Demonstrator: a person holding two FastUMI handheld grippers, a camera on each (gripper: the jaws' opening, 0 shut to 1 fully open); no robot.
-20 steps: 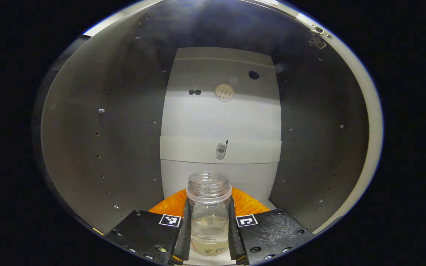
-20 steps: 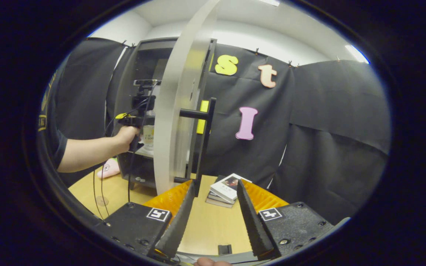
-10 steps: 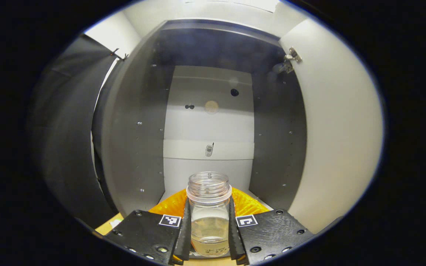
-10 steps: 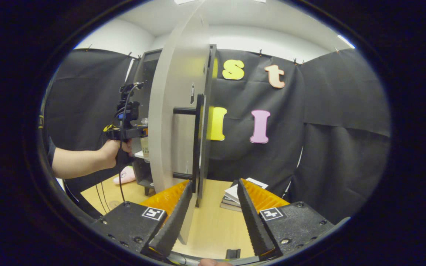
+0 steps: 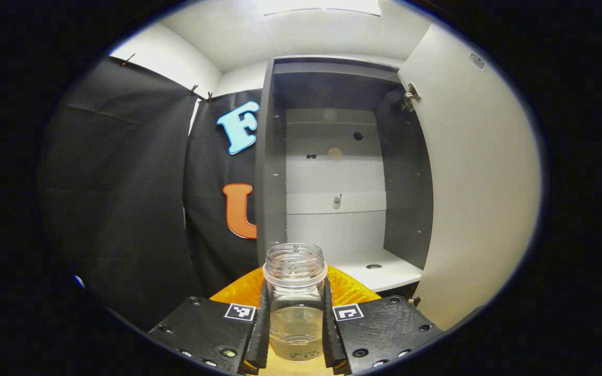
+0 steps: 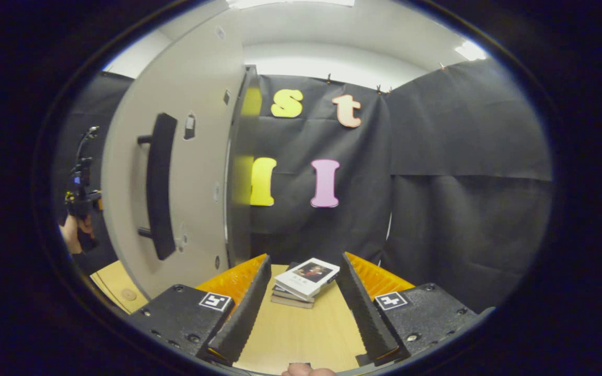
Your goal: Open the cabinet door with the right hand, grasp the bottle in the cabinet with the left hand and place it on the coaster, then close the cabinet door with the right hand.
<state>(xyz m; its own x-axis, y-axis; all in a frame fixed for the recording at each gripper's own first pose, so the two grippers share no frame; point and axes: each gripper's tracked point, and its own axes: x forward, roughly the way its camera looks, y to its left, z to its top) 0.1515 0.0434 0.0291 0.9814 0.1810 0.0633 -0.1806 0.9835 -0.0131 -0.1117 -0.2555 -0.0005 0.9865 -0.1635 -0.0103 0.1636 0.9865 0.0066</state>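
Note:
A clear, lidless bottle [image 5: 294, 308] with a little liquid at its bottom stands upright between my left gripper's fingers [image 5: 260, 329]. My left gripper [image 5: 296, 286] is shut on it, just outside the open cabinet [image 5: 332, 177], whose white shelf [image 5: 379, 271] is bare. The open door [image 5: 473, 183] stands to the right of the bottle. In the right gripper view, my right gripper [image 6: 303, 308] is open and holds nothing. It is to the right of the door [image 6: 191, 172], apart from the black handle [image 6: 159, 185]. A small round coaster [image 6: 128, 294] lies on the wooden table [image 6: 301, 334].
A stack of books [image 6: 306, 279] lies on the table straight ahead of my right gripper, near the black cloth wall. At the far left of the right gripper view, a hand [image 6: 71, 235] holds the other gripper [image 6: 79, 190] beyond the door's edge.
My left gripper has drawn back out of the cabinet with the bottle in it. My right gripper has swung right, away from the door handle, which now sits at its left.

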